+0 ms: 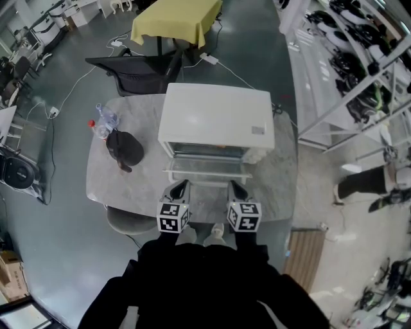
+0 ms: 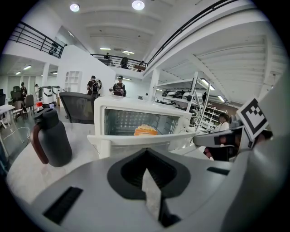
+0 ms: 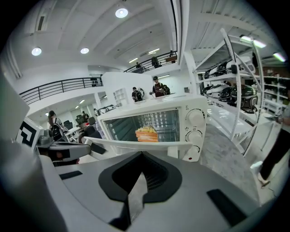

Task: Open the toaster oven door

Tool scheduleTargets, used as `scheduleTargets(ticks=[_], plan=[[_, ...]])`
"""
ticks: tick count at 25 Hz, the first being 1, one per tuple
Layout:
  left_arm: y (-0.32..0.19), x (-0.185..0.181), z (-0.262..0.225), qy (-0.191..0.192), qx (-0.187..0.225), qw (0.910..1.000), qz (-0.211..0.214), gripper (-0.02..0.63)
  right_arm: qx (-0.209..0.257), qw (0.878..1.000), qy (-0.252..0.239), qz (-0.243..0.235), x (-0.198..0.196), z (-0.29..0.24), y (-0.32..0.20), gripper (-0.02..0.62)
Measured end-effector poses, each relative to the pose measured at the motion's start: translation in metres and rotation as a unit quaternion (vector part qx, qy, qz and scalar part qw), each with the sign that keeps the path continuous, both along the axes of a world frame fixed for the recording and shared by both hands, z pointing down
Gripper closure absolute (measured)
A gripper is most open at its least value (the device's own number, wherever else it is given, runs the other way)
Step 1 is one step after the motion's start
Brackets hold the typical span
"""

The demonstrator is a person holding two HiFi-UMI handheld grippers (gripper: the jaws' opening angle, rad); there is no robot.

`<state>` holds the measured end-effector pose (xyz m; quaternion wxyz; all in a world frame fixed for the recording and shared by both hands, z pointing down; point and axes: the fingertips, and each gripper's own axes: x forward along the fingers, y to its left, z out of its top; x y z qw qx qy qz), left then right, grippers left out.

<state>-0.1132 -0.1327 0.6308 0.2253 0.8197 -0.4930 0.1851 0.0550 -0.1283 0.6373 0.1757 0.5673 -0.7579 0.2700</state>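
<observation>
A white toaster oven (image 1: 216, 119) stands on the grey marble table (image 1: 128, 186). Its glass door (image 1: 207, 172) hangs folded down toward me, with the handle bar (image 2: 149, 138) (image 3: 140, 144) along its front edge. Inside, on the rack, lies a sandwich (image 2: 146, 130) (image 3: 147, 133). My left gripper (image 1: 178, 191) (image 2: 147, 174) and right gripper (image 1: 236, 191) (image 3: 138, 181) hover side by side just in front of the lowered door, apart from it. Both are shut with nothing in them.
A black jug (image 1: 125, 149) (image 2: 50, 138) and a plastic water bottle (image 1: 104, 119) stand left of the oven. A black office chair (image 1: 138, 71) and a yellow-covered table (image 1: 176, 19) lie beyond. Metal shelving (image 1: 347, 77) runs along the right. A round stool (image 1: 128, 222) sits under the table's near edge.
</observation>
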Motion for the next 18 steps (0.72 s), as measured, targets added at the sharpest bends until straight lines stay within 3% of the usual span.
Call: scheduleTargets(ticks=[8,18], plan=[[0.012,-0.001,0.011,-0.002,-0.016,0.9998,0.008,0.603,-0.010,1.000,0.027,-0.005,0.004,0.013,0.004,0.594],[0.017,-0.002,0.017,0.015,-0.041,0.9990,-0.001,0.603,-0.024,1.000,0.010,-0.006,0.003,0.020,0.011,0.594]])
